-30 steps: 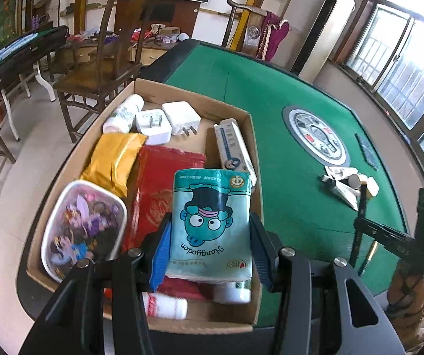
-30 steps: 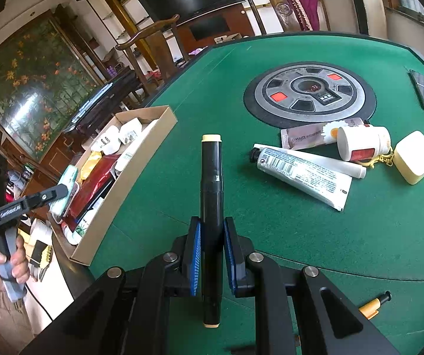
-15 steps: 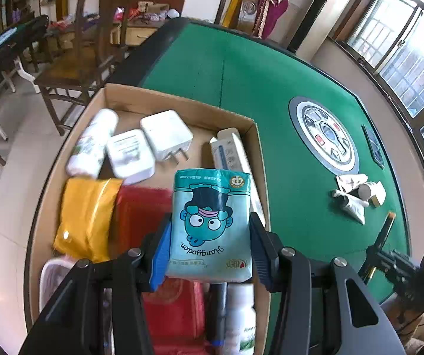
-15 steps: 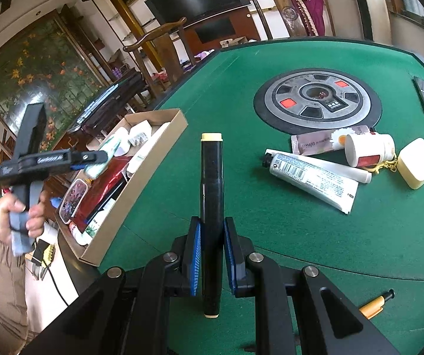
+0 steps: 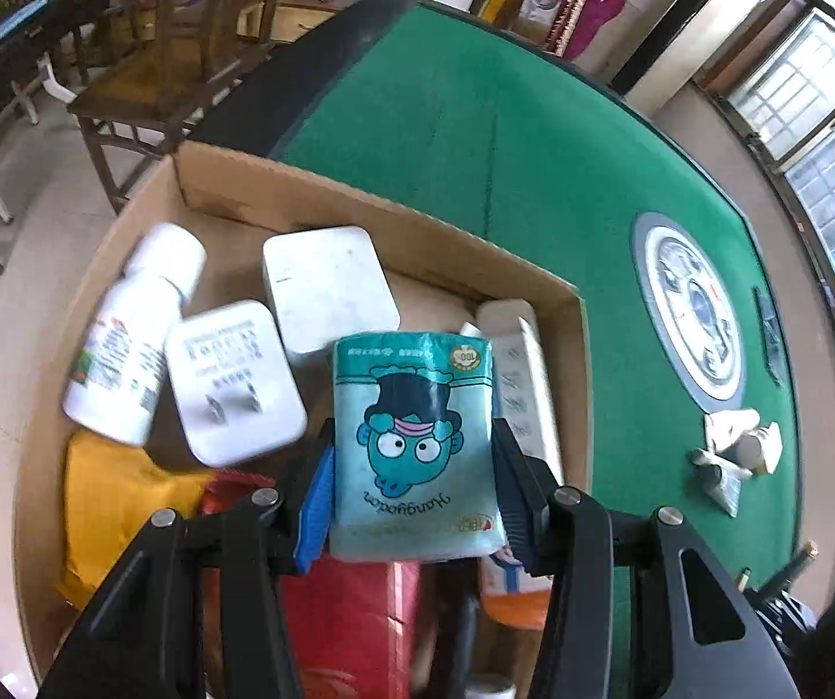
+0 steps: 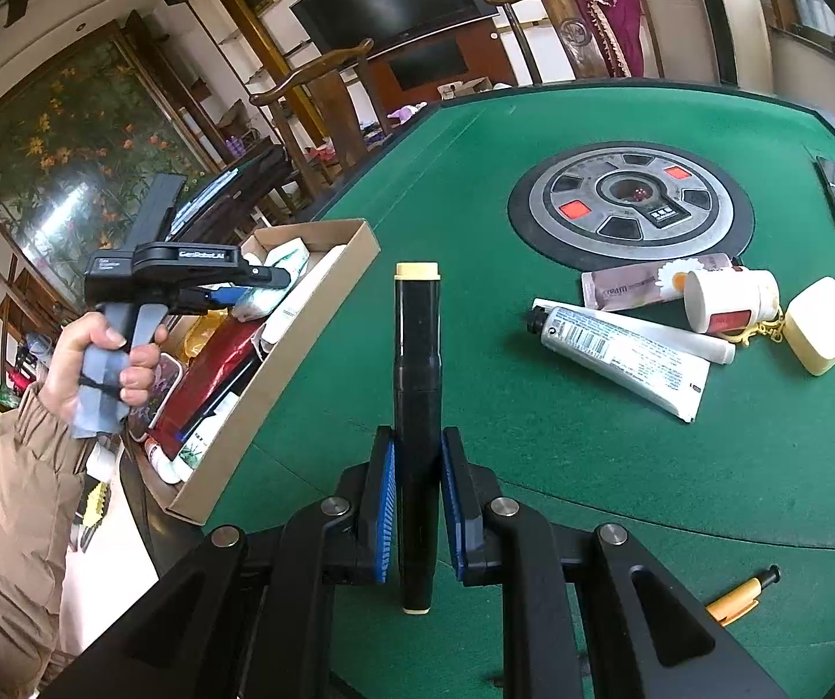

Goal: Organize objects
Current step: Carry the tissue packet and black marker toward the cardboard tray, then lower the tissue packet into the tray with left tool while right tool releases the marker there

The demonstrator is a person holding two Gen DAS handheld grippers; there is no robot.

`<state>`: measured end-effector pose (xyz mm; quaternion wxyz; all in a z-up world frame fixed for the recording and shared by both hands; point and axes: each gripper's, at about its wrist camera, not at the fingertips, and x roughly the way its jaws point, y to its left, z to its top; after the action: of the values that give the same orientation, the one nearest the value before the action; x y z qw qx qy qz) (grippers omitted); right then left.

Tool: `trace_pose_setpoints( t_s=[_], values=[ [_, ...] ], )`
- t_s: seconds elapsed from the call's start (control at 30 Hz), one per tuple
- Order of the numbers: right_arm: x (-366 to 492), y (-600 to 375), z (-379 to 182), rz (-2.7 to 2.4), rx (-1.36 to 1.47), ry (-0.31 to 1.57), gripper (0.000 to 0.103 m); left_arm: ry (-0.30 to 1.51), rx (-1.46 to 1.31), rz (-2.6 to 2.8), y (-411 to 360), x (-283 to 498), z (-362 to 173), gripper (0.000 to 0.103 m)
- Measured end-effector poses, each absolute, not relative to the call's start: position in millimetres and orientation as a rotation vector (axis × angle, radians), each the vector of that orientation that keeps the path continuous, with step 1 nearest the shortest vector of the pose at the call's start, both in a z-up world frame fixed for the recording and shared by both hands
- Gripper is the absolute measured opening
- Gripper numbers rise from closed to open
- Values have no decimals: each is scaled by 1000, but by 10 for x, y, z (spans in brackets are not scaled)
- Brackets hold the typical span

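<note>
Several items already fill the cardboard box (image 5: pixel 569 314); my left tool (image 5: pixel 414 489) clasps the tissue pack (image 5: pixel 414 448) over it, my right tool (image 6: pixel 417 501) grips a black marker (image 6: pixel 416 384), tubes at right of frame remain on the desk (image 6: pixel 534 437)

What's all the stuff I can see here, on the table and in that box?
Box: one, brown cardboard, on the table's edge.
Chargers: two, white, in the box.
Bottle: one, white, lying in the box.
Tissue pack: one, teal, held over the box.
Yellow pouch: one, in the box.
Red packet: one, in the box.
Marker: one, black, held over the table.
Tubes: two, on the table.
Jar: one, white, by the tubes.
Cream case: one, beside the jar.
Pen: one, orange, on the table.
Table: one, green felt.
Left gripper: grips tissue pack.
Right gripper: grips marker.
</note>
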<state>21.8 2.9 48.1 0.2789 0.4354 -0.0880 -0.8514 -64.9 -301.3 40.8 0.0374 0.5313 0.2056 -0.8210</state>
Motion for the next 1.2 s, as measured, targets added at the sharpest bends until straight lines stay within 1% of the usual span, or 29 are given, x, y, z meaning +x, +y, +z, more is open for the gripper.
trace_pose_setpoints(
  t_s=[0.1, 0.27, 0.47, 0.73, 0.97, 1.2],
  values=[
    [226, 29, 502, -2287, 1157, -242, 16, 626, 1624, -2521, -3032, -656, 406, 48],
    [257, -9, 557, -2282, 1137, -240, 16, 555, 1612, -2525, -2983, -665, 375, 47],
    [255, -119, 681, -2261, 1111, -239, 16, 558, 1598, -2543, -3013, -643, 349, 47],
    [117, -556, 956, -2182, 1026, -227, 16, 561, 1591, -2571, -3042, -596, 341, 46],
    [-245, -903, 953, -2070, 1045, -379, 16, 619, 1584, -2603, -3106, -577, 345, 46],
    [-588, -1211, 688, -1959, 1151, -543, 16, 750, 1557, -2658, -3166, -533, 326, 47]
  ],
)
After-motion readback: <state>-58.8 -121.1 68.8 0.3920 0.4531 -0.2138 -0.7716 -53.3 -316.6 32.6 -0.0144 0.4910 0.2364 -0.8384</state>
